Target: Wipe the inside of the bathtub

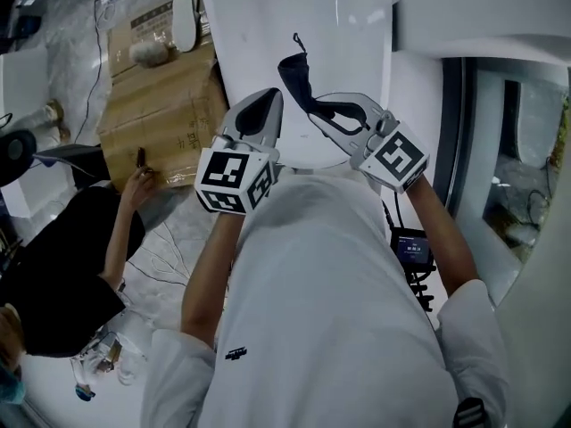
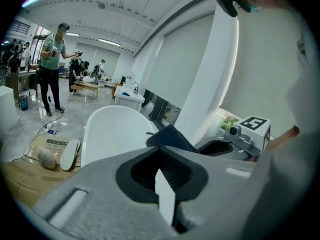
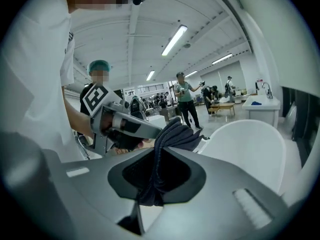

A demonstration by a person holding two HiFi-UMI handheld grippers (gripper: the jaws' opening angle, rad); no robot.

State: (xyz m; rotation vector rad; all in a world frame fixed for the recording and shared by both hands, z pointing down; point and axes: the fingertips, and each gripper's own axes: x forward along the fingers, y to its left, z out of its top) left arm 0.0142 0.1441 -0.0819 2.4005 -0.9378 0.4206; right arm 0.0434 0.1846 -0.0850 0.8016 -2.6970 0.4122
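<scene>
Left gripper (image 1: 270, 101): the person's left hand is holding it just in front of the white shirt (image 1: 330, 275). Its jaws are pressing together at the tips and are gripping nothing, as the left gripper view (image 2: 162, 148) is showing.

Right gripper (image 1: 314, 112): it is sitting just right of the left gripper and at about the same height. Its jaws are clamping a dark cloth (image 1: 294, 74). In the right gripper view (image 3: 161, 149) the fabric is running down through the jaw opening.

Dark cloth: a bunched end is standing out past the right jaw tips (image 3: 172, 134), and a thin loop is sticking up at its far end. From the left gripper view it is showing as a dark fold (image 2: 167, 136) just beyond the left jaws.

Bathtub (image 1: 294, 25): the white tub is lying on the far side of both grippers and stretching away from the person. Its curved rim is showing in the left gripper view (image 2: 112, 129) and the right gripper view (image 3: 250, 144). The cloth is showing against its white surface, but whether the two are touching cannot be told.

Cardboard sheet (image 1: 169, 105): it is lying flat on the floor, left of the tub, with a white slipper-shaped object (image 1: 186, 16) resting at its far end.

Second person (image 1: 53, 266): dressed in dark clothing, this person is crouching at the near left and reaching one hand onto the cardboard.
</scene>
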